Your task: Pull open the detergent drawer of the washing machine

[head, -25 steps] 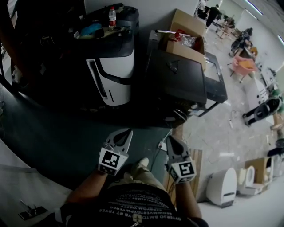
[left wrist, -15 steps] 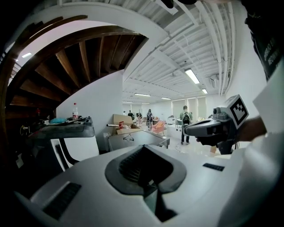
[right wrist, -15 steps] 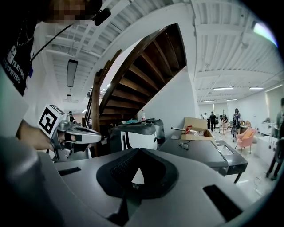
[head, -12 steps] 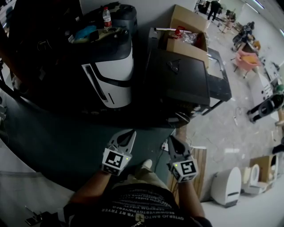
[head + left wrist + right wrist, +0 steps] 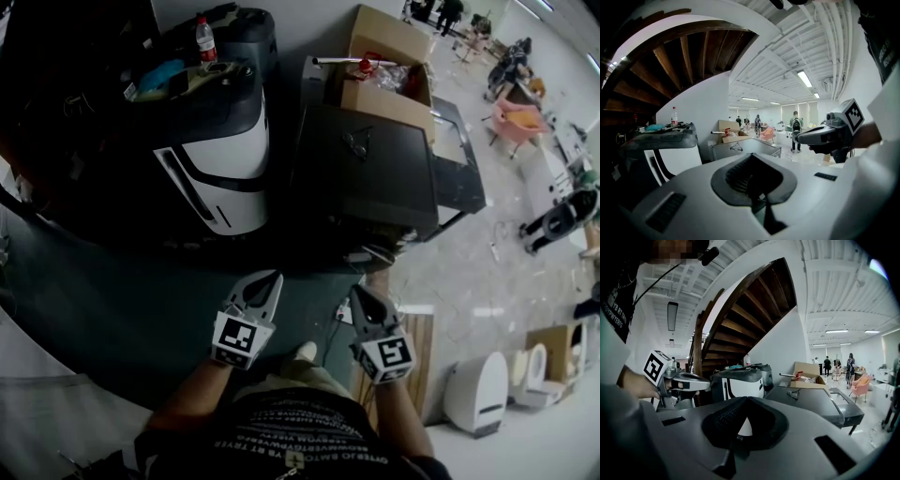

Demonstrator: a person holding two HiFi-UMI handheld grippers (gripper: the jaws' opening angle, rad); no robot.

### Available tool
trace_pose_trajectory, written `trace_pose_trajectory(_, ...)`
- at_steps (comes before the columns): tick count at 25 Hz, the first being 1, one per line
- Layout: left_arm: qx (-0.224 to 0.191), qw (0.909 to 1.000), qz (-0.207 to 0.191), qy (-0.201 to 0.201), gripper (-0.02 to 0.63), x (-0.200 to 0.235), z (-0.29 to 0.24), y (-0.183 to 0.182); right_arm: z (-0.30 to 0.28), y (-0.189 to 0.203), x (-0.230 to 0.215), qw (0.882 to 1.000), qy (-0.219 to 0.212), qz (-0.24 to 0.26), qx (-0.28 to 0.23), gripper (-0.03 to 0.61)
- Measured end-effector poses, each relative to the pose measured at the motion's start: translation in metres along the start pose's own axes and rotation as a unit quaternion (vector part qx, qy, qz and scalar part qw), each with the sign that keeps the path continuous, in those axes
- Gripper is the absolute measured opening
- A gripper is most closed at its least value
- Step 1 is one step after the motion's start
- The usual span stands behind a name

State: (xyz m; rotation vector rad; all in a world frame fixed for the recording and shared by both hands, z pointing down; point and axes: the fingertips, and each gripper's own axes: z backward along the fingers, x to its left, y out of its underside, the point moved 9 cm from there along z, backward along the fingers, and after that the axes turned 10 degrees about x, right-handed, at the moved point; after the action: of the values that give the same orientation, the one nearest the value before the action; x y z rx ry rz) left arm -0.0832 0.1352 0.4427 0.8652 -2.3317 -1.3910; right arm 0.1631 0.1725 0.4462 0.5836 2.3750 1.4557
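A dark grey box-shaped machine stands ahead of me, with a white and black appliance to its left. I cannot make out a detergent drawer in any view. My left gripper and right gripper are held side by side over the dark floor, short of both machines. Both are shut with nothing between the jaws. In the left gripper view the shut left gripper points at the grey machine, and the right gripper shows beside it. The right gripper view has the shut right gripper and the left gripper.
An open cardboard box sits behind the grey machine. A bottle and clutter lie on the white appliance. A staircase rises at the left. White toilets stand at the lower right, and people are far off.
Both grippers, still shut, have come nearer to the two machines as the person walks forward. The machines now sit lower and further left in the head view.
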Motion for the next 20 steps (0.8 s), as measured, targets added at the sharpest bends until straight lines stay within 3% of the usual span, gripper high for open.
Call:
trace_pose_trajectory(14,0.008,0.9994,-0.008,-0.034,0.003,0.014,-0.043,-0.034,-0.036,-0.015,-0.058,1.000,-0.023,-0.007,-0.008,0.002)
trace_pose_trajectory(20,0.014,0.9988,0.010,-0.047,0.003,0.018,-0.048,-0.034,-0.048,-0.022,-0.071,0.999,-0.041,-0.007,-0.016,0.002)
